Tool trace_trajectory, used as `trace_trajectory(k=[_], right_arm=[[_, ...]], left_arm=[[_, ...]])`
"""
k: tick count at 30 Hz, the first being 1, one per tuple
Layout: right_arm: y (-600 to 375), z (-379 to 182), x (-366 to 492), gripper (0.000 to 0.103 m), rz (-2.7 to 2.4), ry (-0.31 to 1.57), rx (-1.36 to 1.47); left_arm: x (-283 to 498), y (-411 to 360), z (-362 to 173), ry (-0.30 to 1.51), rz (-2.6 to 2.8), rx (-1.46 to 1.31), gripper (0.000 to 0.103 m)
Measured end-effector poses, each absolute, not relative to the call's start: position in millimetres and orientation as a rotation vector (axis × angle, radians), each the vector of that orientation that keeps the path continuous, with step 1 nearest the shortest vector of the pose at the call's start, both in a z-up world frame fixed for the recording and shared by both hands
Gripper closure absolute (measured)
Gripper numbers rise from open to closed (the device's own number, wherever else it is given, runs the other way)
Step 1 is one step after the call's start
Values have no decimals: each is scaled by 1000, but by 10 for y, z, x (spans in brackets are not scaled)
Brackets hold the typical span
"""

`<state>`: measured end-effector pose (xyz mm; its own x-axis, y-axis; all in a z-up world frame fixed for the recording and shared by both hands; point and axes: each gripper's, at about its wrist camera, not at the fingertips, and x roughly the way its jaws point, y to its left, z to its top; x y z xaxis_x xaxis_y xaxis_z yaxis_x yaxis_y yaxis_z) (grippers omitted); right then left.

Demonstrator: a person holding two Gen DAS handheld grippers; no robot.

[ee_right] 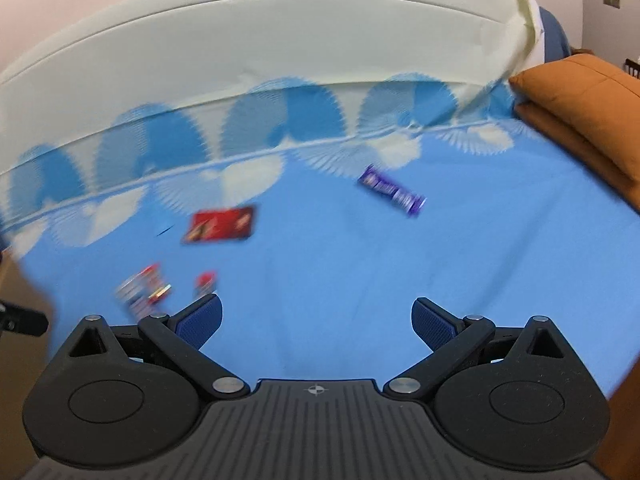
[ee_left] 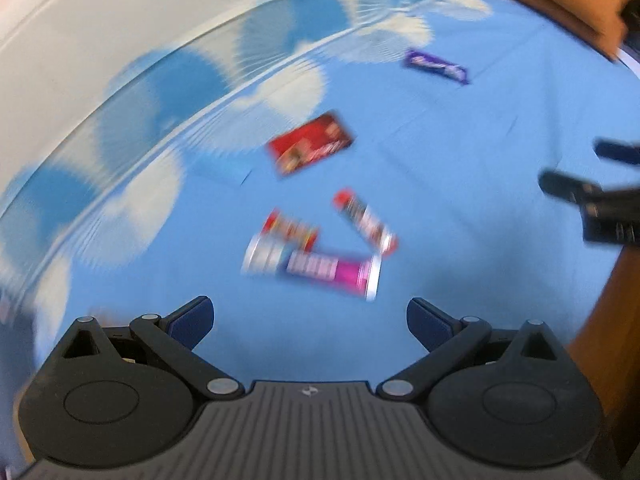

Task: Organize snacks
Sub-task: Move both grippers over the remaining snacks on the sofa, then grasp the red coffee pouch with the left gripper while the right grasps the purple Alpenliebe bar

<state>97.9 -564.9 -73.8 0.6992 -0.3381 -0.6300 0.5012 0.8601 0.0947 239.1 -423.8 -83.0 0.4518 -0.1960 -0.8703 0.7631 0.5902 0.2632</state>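
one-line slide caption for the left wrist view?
Open left gripper over blue sheet, facing scattered snacks: red packet, purple bar, pink wrapper.

The blue sheet is bare across the middle and right of the right wrist view, so there is lots of room there. At the upper right an orange pillow blocks the edge. A purple bar lies alone in the upper middle. A red packet sits at the centre of the left wrist view. Just below it, small wrappers lie close together, some touching.
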Motion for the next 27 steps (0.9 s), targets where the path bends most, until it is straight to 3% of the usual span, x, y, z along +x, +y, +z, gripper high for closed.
trace_trajectory(k=[8, 14, 27], right_arm=[[-7040, -1492, 2264, 2, -456, 726, 230], [-7564, -1953, 3085, 0, -420, 807, 100], [-7868, -2167, 3244, 0, -384, 709, 137]], left_arm=[[3753, -5270, -1695, 887, -820, 898, 0], [4287, -5694, -2379, 930, -889, 1034, 0], [4745, -5811, -2423, 1022, -991, 891, 0]])
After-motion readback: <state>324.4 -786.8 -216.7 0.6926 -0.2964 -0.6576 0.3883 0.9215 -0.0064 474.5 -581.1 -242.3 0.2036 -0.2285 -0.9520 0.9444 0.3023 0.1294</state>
